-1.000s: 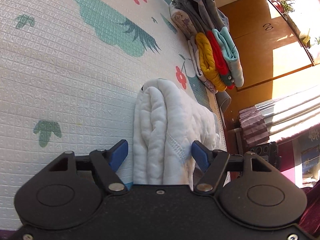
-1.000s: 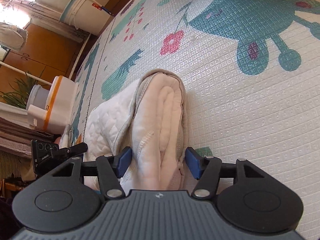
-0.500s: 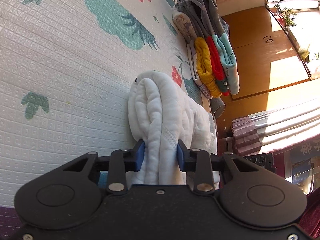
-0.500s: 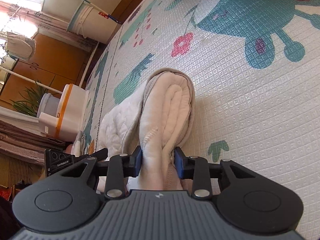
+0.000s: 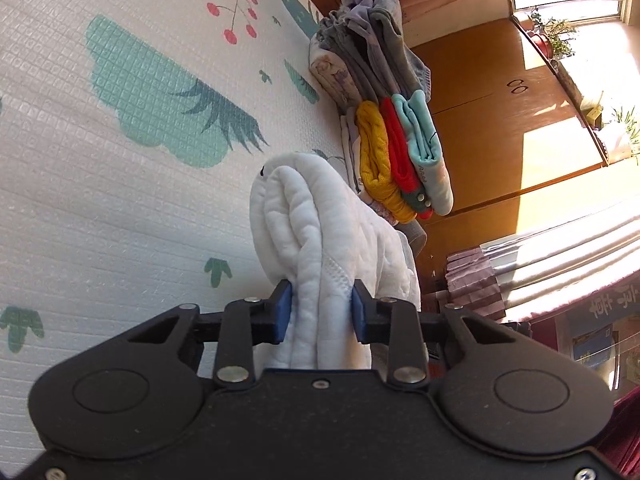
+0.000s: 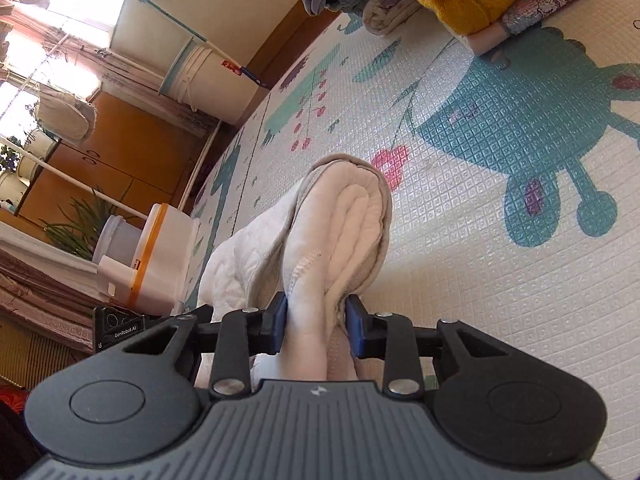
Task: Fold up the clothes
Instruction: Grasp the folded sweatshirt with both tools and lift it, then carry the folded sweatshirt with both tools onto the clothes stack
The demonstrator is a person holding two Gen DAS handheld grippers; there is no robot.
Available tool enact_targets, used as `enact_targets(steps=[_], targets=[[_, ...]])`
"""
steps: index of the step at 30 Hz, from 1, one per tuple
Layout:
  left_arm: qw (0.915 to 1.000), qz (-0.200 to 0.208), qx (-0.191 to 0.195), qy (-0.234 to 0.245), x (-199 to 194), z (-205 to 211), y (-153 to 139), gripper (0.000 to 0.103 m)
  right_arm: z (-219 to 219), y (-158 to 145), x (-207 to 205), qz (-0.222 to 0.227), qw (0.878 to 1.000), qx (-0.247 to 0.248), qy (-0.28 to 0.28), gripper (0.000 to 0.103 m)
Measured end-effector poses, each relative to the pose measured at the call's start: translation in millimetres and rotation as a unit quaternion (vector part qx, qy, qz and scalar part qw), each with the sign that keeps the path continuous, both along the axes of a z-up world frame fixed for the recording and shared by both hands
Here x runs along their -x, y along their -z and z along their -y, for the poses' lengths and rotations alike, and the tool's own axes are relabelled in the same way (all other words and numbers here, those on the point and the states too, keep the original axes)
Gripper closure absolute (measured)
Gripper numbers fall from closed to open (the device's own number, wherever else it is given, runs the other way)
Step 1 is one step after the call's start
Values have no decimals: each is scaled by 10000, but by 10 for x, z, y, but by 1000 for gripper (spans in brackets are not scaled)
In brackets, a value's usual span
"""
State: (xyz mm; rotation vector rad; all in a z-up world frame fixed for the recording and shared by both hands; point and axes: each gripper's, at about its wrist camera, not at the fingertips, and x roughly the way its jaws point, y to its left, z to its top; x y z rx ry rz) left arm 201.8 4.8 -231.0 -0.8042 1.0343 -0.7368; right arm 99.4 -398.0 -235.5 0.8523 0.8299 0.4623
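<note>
While you hold it: the white quilted padded garment (image 5: 304,232) is bunched in thick folds over the patterned foam play mat (image 5: 120,184).
Left gripper (image 5: 321,312): your jaws are clamped on one end.
Right gripper (image 6: 316,322): jaws pinched on the other end (image 6: 340,232).
Handling: soft, bulky, probably light; grip through all layers near the edge.
Nearby: stack of folded colourful clothes (image 5: 400,148).
</note>
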Motion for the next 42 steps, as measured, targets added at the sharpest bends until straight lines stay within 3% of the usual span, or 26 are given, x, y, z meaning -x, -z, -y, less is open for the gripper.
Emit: enact_targets(steps=[8,11,15,19,22,24,25,26,27,32,34,35,38,42], targets=[[9945,887,214,505,-1184,1017,-1138,75,991,-1052,-669,1356,9854,-146,1019,71],[9879,1294,239,816,-1599,1586,-1520,75,1496,-1340,-911,1655,9770,-232,1322,71],[9817,1526,330,1093,-1956,2218,-1747,75,2083,-1507,-1195,1774,9725,-180,1497,71],[9843,1374,663,884,-2140,2624,-1563,75,2582,-1529,-1472,1768,9700,-194,1656,71],[9888,1184,733,544,-2274,2799,-1209,74,2790,-1187,-1715,1421,9733,-64,1800,71],[9958,841,253,265,-2385,2895,-838,74,2862,-729,-1903,745,9782,161,1933,71],[9980,584,-31,236,-2403,2943,-660,75,2888,-489,-1960,369,9783,112,2034,70],[9988,326,-314,207,-2420,2990,-483,70,2916,-310,-1968,263,9756,-68,2178,70],[9993,334,-109,103,-2405,2968,-411,65,2919,-251,-1953,333,9724,-190,2301,69],[9993,358,126,-57,-2339,2936,-391,57,2849,-337,-1847,687,9647,25,2542,61],[9987,460,232,-38,-2303,2891,-446,45,2820,-393,-1797,820,9620,176,2600,52],[9981,591,199,-19,-2269,2862,-485,34,2805,-421,-1773,886,9604,252,2629,47],[9947,943,415,19,-2187,2767,-535,29,2754,-499,-1699,984,9562,544,2702,47],[9927,1049,587,-57,-2117,2575,-527,25,2636,-726,-1562,1021,9525,1030,2677,47]])
